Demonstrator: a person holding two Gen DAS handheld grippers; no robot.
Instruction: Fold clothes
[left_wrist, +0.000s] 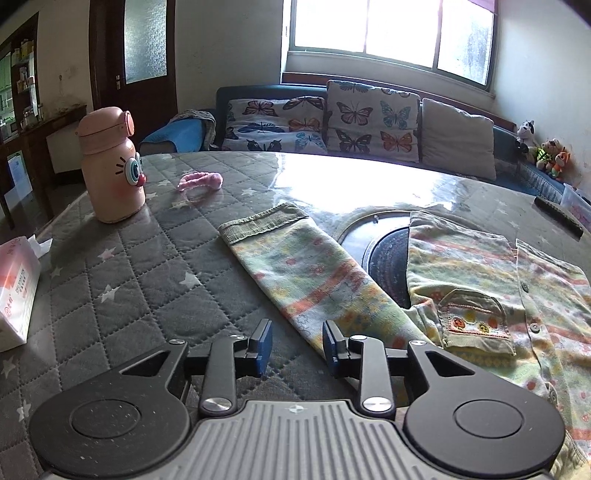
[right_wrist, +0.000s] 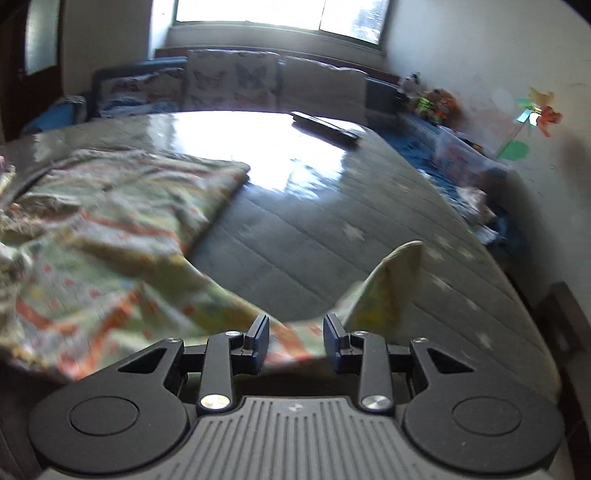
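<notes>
A small patterned green and orange child's cardigan (left_wrist: 498, 280) lies flat on the quilted grey table (left_wrist: 155, 266). Its left sleeve (left_wrist: 295, 273) stretches out towards the far left, ending in a ribbed cuff. My left gripper (left_wrist: 297, 347) is open, low over the table at the near end of that sleeve, with its right pad at the sleeve's edge. In the right wrist view the cardigan (right_wrist: 110, 229) is blurred. Its right sleeve (right_wrist: 388, 288) runs across in front of my right gripper (right_wrist: 296, 339), which is open with sleeve cloth between its pads, cuff end raised.
A pink cartoon flask (left_wrist: 110, 166) and a pink hair tie (left_wrist: 201, 181) stand at the far left. A tissue pack (left_wrist: 14, 291) lies at the left edge. A round black hotplate (left_wrist: 384, 254) sits in the table under the cardigan. A dark remote (right_wrist: 325, 127) lies far right.
</notes>
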